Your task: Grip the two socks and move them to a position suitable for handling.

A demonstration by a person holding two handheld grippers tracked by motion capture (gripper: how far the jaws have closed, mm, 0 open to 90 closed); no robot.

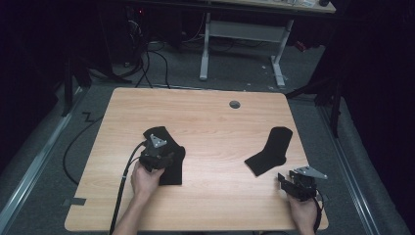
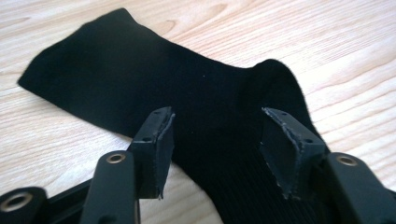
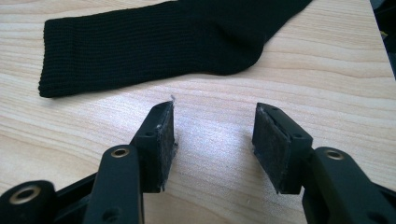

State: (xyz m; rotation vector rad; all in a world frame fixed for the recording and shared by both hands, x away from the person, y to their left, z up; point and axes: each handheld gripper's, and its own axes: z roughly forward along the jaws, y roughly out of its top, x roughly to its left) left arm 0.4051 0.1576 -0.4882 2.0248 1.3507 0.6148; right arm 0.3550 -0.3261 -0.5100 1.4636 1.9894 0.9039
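Tabletop: left gripper partly hides one sock

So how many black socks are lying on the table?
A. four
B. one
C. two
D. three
C: the high view shows one black sock under the left hand-held gripper and a second black sock lying apart on the table near the right hand-held gripper.
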